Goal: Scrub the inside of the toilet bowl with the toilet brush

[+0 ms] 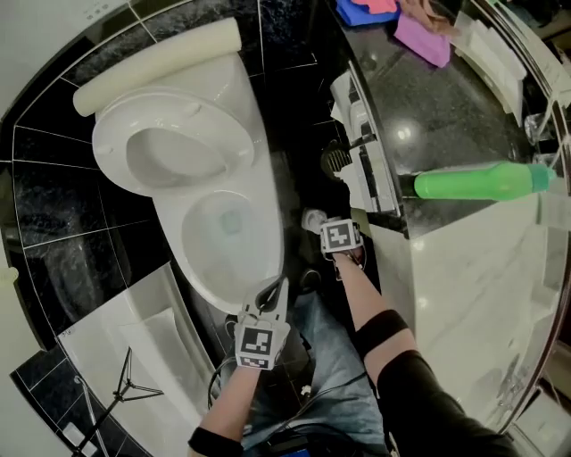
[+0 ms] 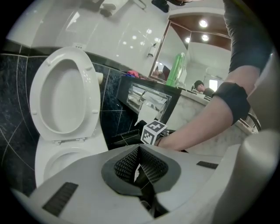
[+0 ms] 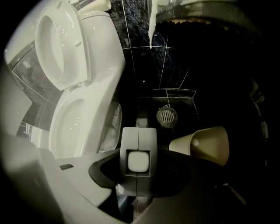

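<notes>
The left claw (image 2: pixel 140 159) sits nearest, at the front edge of the toilet bowl (image 1: pixel 227 223). Its ribbed pads are pressed together with nothing between them. Just beyond it, to the right of the toilet, the right claw (image 3: pixel 139 168) points straight down at the dark tiled floor (image 3: pixel 175 70). It is clamped on the pale handle of the toilet brush (image 3: pixel 139 144), which shows end-on in the right gripper view. The brush is therefore outside the bowl, beside the toilet, and its head is hidden behind the handle. A cream cone-shaped holder (image 3: pixel 205 144) lies close to the right of the brush. A round floor drain (image 3: pixel 166 116) is set in the tiles a little past it. The bowl is open, with the seat (image 1: pixel 169 147) raised behind it. Farther right runs the dark desk (image 1: pixel 428 116), where a green bottle (image 1: pixel 477 183) lies on its side. At the desk's far end are a purple cloth (image 1: pixel 419 36) and a blue cloth (image 1: pixel 361 11).
</notes>
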Motion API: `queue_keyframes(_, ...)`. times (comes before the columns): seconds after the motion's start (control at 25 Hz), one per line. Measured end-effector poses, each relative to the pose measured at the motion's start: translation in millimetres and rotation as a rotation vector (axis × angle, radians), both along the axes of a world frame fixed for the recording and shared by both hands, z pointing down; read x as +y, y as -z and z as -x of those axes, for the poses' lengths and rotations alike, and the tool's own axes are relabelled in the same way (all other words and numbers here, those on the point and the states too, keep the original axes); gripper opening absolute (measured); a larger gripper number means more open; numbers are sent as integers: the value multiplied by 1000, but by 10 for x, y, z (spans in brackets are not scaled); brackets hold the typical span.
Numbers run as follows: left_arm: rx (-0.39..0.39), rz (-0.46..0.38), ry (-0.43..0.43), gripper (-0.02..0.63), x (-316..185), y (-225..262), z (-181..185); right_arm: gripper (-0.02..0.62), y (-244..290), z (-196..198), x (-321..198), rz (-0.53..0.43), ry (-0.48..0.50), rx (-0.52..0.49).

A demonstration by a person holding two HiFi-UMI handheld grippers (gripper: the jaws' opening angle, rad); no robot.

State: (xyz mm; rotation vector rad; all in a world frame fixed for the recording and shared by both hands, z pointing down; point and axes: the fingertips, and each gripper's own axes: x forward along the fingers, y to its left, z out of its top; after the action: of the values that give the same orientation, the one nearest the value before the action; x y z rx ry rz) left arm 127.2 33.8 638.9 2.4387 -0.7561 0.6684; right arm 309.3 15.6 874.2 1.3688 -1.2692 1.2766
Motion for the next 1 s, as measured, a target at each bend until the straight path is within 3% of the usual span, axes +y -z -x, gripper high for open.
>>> queue_keyframes(0.12, 2, -19, 0, -6, 10, 256, 83, 192, 282, 235, -11, -28, -11, -72)
queue_keyframes(0.48, -4, -73, -17, -6, 90, 1093, 471, 192, 1534, 487, 78, -82, 51, -21)
queue_keyframes(0.88, -16, -130, -1, -6, 274, 2144, 1136, 192, 2994, 1035, 528, -46, 147, -150)
queue_keyframes(1.0, -17, -152, 22, -6, 307, 2383, 1405, 192, 3296, 1121, 648, -47, 182, -116)
